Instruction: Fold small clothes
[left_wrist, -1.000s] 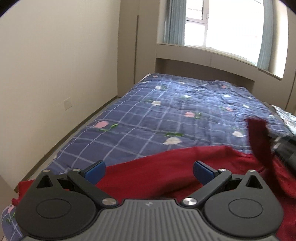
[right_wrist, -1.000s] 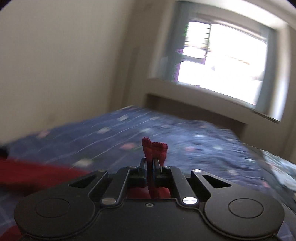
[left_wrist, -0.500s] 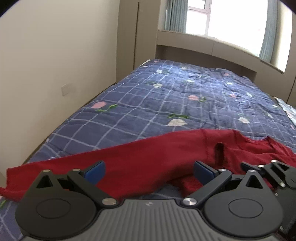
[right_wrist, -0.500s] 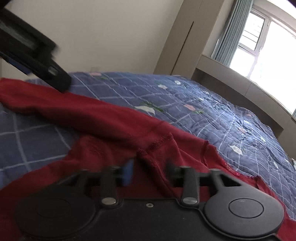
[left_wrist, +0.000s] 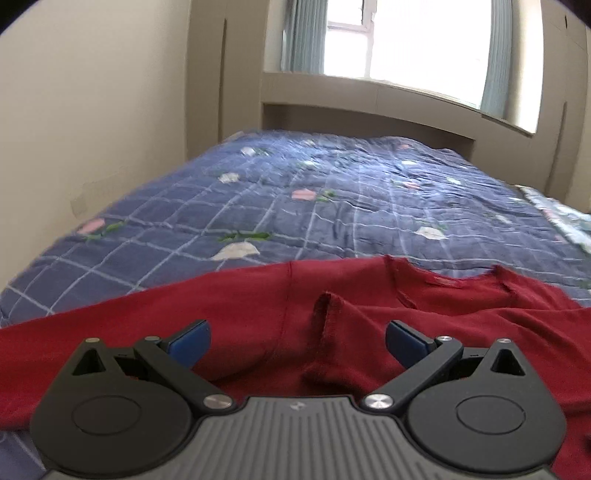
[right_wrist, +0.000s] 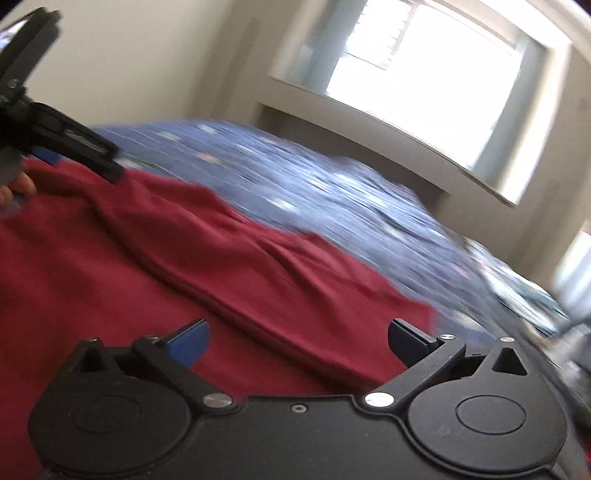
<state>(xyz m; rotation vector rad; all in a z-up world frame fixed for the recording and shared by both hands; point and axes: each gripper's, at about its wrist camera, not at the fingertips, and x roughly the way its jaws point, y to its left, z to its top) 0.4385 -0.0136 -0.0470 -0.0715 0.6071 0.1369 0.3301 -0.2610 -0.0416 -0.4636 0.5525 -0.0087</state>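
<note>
- 1 red garment (left_wrist: 236, 317) lies spread on 1 bed covered by a blue checked quilt (left_wrist: 332, 199) with small flower prints.
- 2 grippers show: the left gripper (left_wrist: 297, 338) in its own view, and again at the upper left edge of the right wrist view, where it is blurred.
- The right gripper (right_wrist: 299, 338) shows only in its own view.
- Each gripper has 2 blue-padded fingers, 4 in all.
- The left gripper's fingers (left_wrist: 190, 338) stand wide apart and hold nothing.
- The garment lies below and ahead of them, its neckline (left_wrist: 443, 282) ahead and to the right, near the far edge of the cloth.
- 1 raised fold with a stitched hem (left_wrist: 325, 317) stands in the cloth just ahead of the gap between the left fingers.
- The right gripper's fingers (right_wrist: 408, 341) are also spread wide and hold nothing.
- The garment (right_wrist: 184, 258) fills the space between and ahead of them, with long creases running diagonally; its edge ends near the right finger, where the quilt (right_wrist: 332, 192) begins.
- 1 window (left_wrist: 406, 48) with curtains sits above the far end of the bed.
- The right wrist view is smeared.
</note>
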